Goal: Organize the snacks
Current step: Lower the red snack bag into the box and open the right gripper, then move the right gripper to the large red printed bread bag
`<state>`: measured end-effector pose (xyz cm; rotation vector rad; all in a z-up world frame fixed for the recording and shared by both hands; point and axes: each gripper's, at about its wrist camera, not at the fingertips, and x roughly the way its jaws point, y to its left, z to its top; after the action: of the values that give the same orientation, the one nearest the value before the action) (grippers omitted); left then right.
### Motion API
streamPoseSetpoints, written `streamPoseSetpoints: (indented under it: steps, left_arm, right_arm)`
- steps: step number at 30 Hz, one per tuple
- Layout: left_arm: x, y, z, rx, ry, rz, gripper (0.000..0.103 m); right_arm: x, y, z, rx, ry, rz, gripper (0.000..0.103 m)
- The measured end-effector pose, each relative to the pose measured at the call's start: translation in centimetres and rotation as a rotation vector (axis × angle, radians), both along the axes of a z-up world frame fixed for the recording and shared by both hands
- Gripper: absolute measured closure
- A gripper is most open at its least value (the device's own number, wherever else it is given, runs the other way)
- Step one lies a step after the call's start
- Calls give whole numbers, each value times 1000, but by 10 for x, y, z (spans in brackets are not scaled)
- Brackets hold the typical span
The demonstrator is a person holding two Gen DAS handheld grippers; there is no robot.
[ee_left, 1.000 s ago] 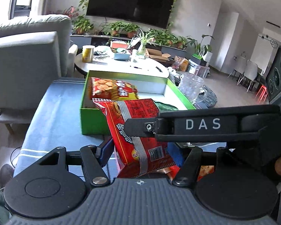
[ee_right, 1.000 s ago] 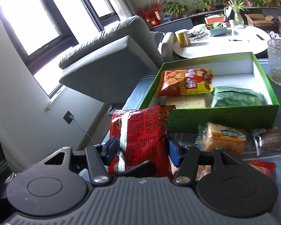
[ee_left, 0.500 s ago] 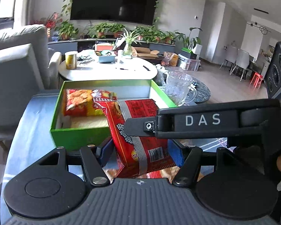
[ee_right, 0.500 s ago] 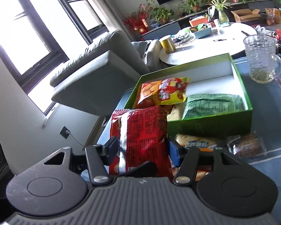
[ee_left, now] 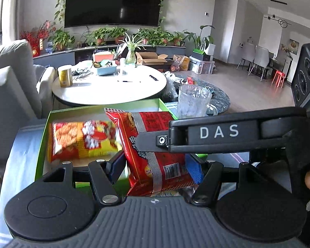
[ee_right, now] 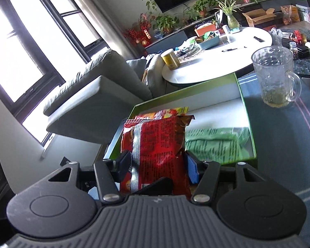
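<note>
Gripping from both sides, the two grippers clamp one red snack packet (ee_left: 155, 150) between them and hold it above the near part of the green box (ee_left: 40, 142). At the far left stands a grey sofa (ee_left: 8, 95), with the box just beside it on a blue-grey cloth surface (ee_right: 279, 144). Inside the box, toward its left end, lies a yellow-and-red cracker bag (ee_left: 80, 142); toward its right end lies a green packet (ee_right: 215, 144). The left gripper (ee_left: 155, 168) has its pads pressed against the lower part of the red packet, jaws narrowed onto it. The right gripper (ee_right: 153, 169) is likewise closed on the same packet, one dark pad and one blue pad touching its sides; in the left wrist view its black arm crosses in front of the packet from the right. The packet stands roughly upright, its silver seam strip facing the cameras. Beyond the box sits a white round table (ee_left: 113, 91) carrying a yellow can (ee_left: 65, 76). Right of the box, on the cloth, stands a clear glass mug (ee_right: 274, 78), near the box's far corner but apart from it.
</note>
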<state>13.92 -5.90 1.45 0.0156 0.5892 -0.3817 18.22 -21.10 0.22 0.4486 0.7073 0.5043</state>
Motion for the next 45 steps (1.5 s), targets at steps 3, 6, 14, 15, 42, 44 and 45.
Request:
streamPoseSetpoints:
  steps: [3,6,14,15,42,44,45]
  left_arm:
    - [18,-4,0,-2,-6,-13,43]
    - [36,-4,-3,-21,-6,-24,43]
    - [84,-1,-13,-63,25,-9,43]
    - [88,-2,-15,-57,28,-8,43]
    - [30,11,-4,-39,-8,-26,38]
    - [15,10,-3,-41,-19,-46,37]
    - [7,9,-4,-41,-18,-54,37]
  right_arm:
    - [15,-6,0,12,8,-20,34]
    - [34,-8,0,8,23,-32,34]
    - [72,-4,-8,-47,58,-22,34]
    - [76,-4,-10,-49,68,-21,34]
    - [36,-28,-3,-79,56,-86,34]
    - [24,-32,-2,-65,59,-79,34]
    - [18,-34,-1,-59,61,-77,34]
